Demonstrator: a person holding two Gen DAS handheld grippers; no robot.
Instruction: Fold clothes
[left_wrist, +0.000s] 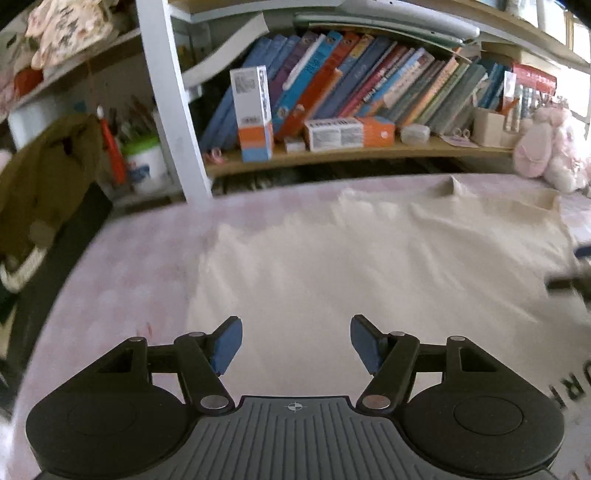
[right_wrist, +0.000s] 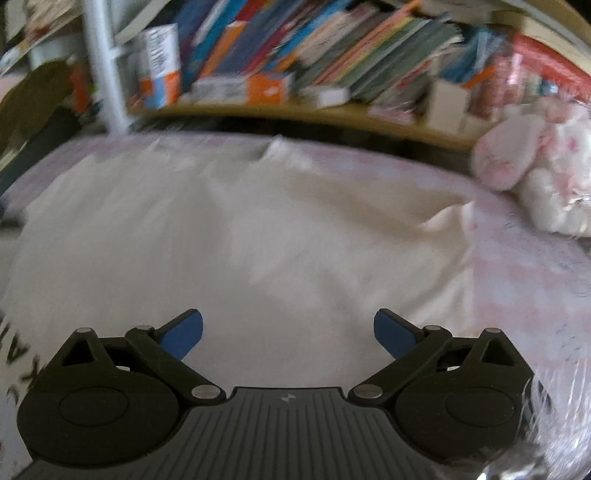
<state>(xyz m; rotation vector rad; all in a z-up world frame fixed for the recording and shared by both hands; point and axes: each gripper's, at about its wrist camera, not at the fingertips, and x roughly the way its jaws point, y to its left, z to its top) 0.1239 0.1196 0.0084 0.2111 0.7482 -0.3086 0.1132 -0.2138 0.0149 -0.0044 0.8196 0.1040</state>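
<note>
With both grippers, left gripper (left_wrist: 296, 345) and right gripper (right_wrist: 288, 338), spread over the soft, limp cream cotton garment (left_wrist: 369, 258), I'd pinch its edge hems.

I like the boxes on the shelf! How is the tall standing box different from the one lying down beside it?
The tall box stands upright on the shelf; the flat box lies on its side. The tall box has a blue band at its bottom; the flat box shows none. Both are white and orange, in front of the books.
</note>
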